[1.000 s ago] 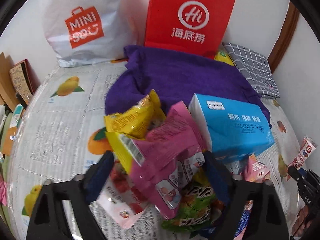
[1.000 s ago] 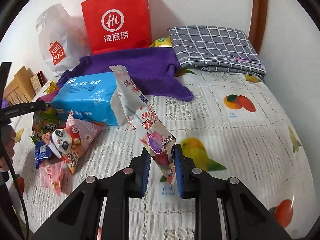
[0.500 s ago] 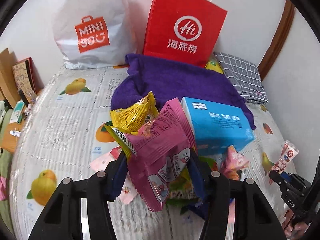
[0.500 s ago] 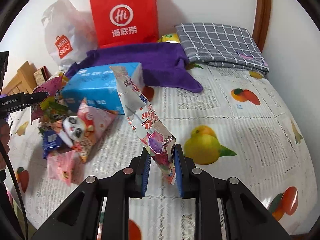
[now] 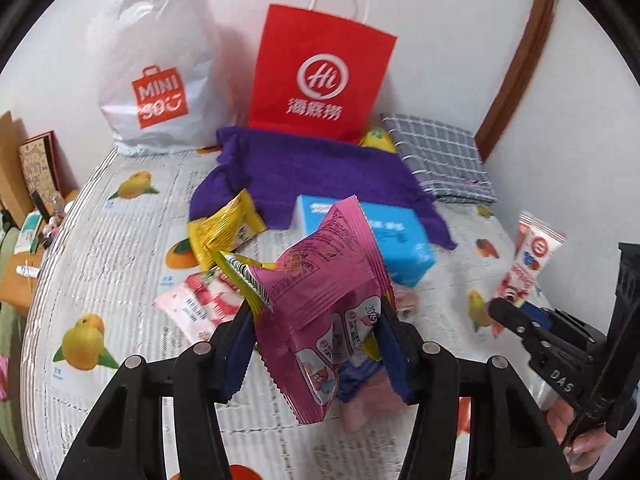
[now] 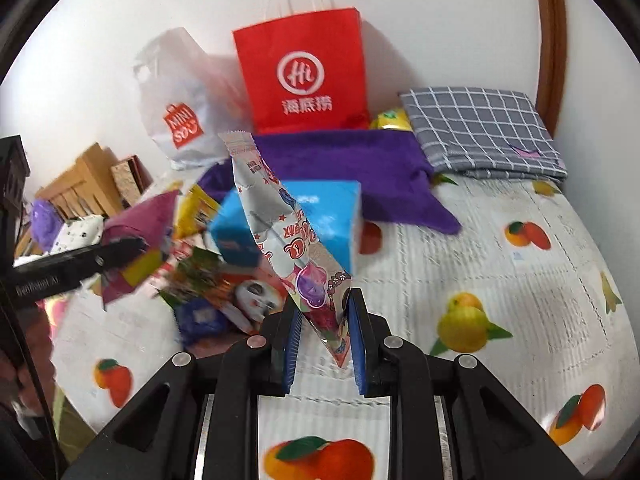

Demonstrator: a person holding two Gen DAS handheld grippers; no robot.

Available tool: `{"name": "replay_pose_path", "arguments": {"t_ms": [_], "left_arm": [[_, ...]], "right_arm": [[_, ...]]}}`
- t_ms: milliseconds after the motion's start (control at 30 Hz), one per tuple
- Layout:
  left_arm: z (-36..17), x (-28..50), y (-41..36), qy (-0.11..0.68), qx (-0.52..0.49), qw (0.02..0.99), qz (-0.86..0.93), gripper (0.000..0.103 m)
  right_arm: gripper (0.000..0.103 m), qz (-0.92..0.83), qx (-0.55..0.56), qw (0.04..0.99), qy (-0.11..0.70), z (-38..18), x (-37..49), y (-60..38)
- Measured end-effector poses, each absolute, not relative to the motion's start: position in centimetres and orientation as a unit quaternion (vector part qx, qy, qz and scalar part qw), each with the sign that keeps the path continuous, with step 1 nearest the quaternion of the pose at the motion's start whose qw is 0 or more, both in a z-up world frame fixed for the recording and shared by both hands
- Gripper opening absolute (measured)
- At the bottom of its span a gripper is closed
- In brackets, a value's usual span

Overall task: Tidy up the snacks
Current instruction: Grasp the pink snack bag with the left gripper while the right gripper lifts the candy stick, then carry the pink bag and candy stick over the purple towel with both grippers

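Left gripper [image 5: 316, 344] clamped half-wide on pink snack bag [image 5: 324, 304] plus a yellow packet [image 5: 244, 276]; right gripper [image 6: 322, 344] pinched tight on long silver pouch [image 6: 280, 236] — axis slanting up-left. Red bag [image 5: 320, 76] straight ahead, beyond both jaws.

Left wrist view: close over the bed [image 5: 120, 248], angled downward toward the far wall. Right wrist view: same heading, from the right. Shared: red paper bag [image 5: 320, 76] [image 6: 304, 72], purple towel [image 5: 320, 168] [image 6: 352, 164], blue box [image 5: 400, 236] [image 6: 320, 216].
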State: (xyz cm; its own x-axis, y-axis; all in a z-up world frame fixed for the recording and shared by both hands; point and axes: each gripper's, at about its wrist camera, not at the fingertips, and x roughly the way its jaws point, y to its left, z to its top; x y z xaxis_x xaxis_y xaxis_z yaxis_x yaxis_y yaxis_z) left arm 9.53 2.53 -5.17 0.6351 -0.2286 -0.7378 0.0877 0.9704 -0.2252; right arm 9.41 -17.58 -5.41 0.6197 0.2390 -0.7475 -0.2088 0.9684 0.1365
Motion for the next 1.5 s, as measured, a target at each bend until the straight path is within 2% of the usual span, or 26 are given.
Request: {"name": "replay_pose_path", "arguments": {"t_ms": [667,1500], "left_arm": [[-0.7,18.1,0.0,0.393,-0.057,0.913,-0.090,0.054],[-4.4,31.8,3.3,0.431,-0.055,0.900,-0.046,0.054]], "right_arm": [[0.022,0.121,0.001,0.908,0.402,-0.2,18.8,-15.9],[0.022,0.113,-0.018,0.900,0.421,-3.8,34.3,-16.2]]}}
